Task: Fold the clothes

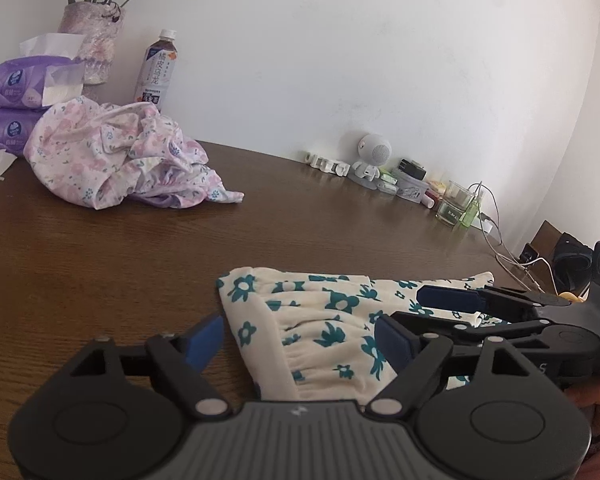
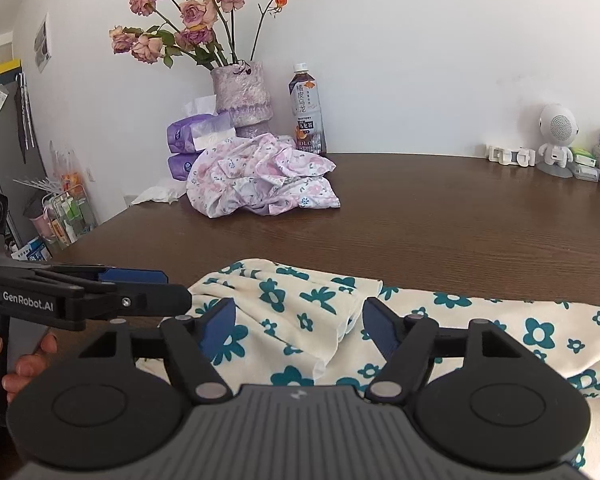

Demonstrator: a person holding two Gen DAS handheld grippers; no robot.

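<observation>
On the dark wooden table (image 1: 100, 264), close to its near edge, lies the cream garment with teal flowers (image 2: 300, 320), spread flat with one part folded back over the rest, so that a doubled edge runs down between the fingers of the right gripper (image 2: 298, 326). That gripper hangs low over the cloth with its blue pads wide apart and nothing caught between them. The left gripper (image 1: 300, 340) stands at the garment's gathered end, its jaws likewise spread, with the cloth lying in the gap below them but not pinched. In the left wrist view the right gripper reaches in from the right side, above the flowered cloth; in the right wrist view the left gripper comes in from the left, and a hand (image 2: 24, 364) shows around its handle. Well apart from the teal garment, toward the far left corner of the table, sits a crumpled heap of pink and lilac floral clothing (image 1: 116, 156). Just behind it stand two stacked purple tissue packs (image 1: 20, 92), a lilac vase (image 2: 242, 94) of wilted roses and a bottle of tea (image 2: 307, 114). Along the wall further right stand a small white robot figure (image 2: 556, 140) and some small containers.
</observation>
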